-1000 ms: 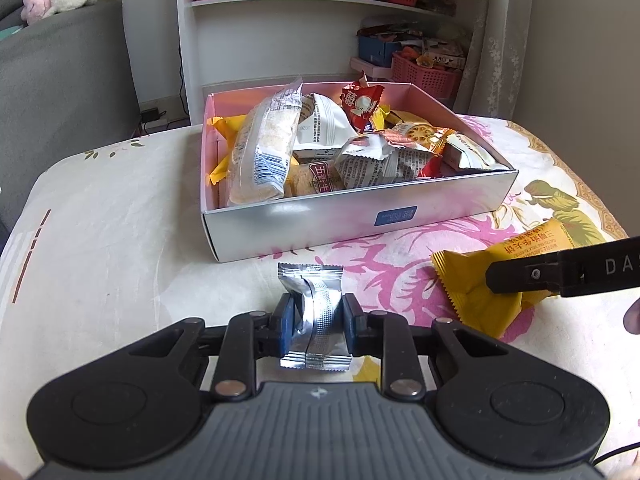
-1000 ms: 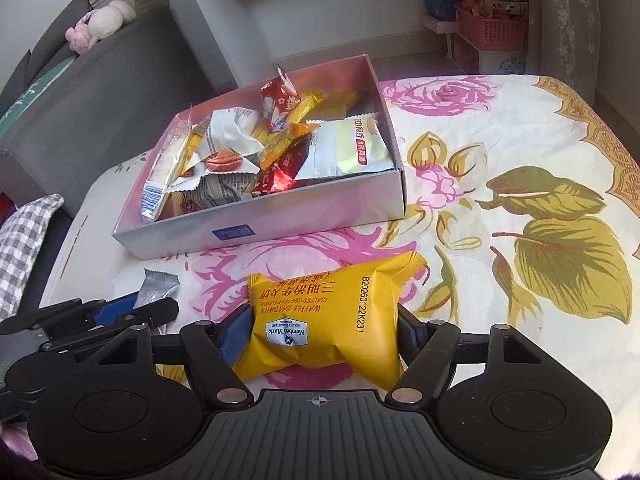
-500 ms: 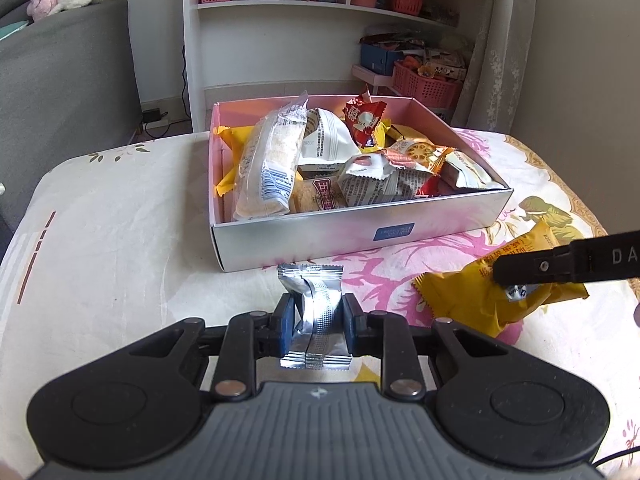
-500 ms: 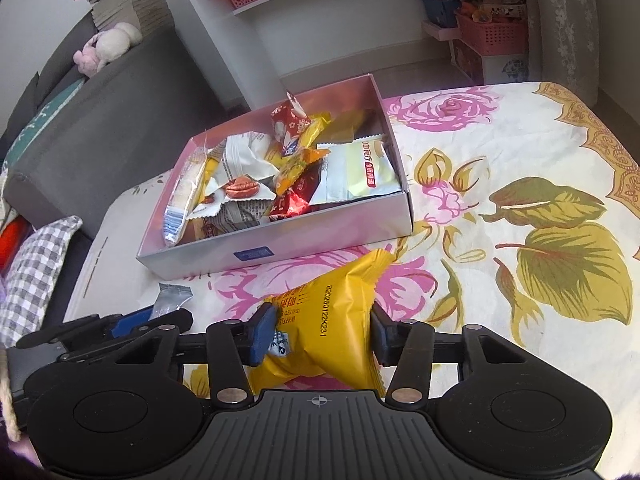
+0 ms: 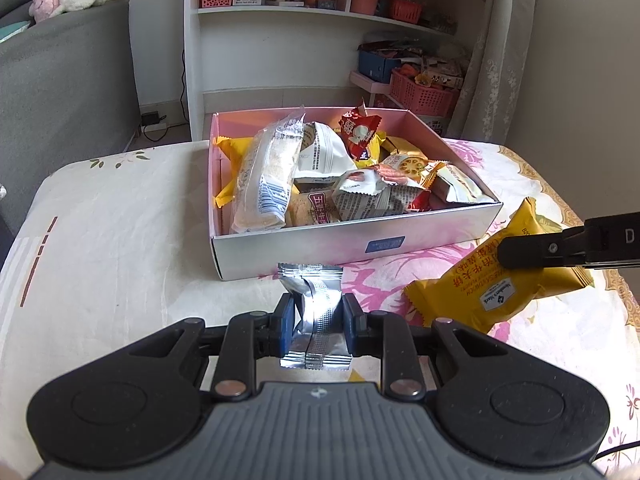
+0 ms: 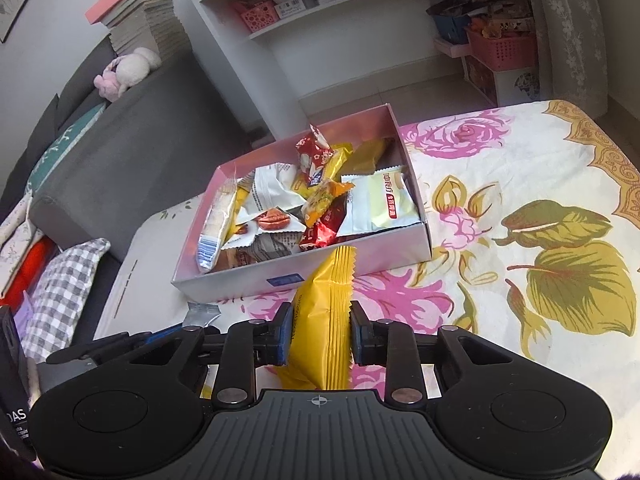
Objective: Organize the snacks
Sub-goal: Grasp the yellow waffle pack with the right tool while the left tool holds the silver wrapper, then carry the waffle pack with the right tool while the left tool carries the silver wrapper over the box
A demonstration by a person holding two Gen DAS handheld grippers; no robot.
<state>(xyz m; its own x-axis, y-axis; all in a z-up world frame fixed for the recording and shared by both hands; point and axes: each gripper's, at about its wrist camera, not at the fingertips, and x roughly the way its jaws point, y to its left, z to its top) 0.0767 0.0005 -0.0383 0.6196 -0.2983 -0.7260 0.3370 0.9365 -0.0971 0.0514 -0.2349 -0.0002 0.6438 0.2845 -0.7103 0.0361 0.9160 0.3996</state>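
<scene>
Snacks sit in both tongs: the left tongs [image 5: 316,318] pinch a silver packet [image 5: 314,308], and the right tongs [image 6: 318,334], jaws just closing, squeeze a yellow pack [image 6: 320,320] edge-on. Just ahead stands the box [image 5: 360,240], already heaped. Its near wall could catch a low pack, and slick foil may slip from so thin a hold onto the flowered bench [image 6: 520,280].

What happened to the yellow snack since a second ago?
The right gripper has just been closing on the yellow snack pack, squeezing it and lifting it off the tablecloth. The left gripper kept holding the silver packet; the box stayed put.
</scene>
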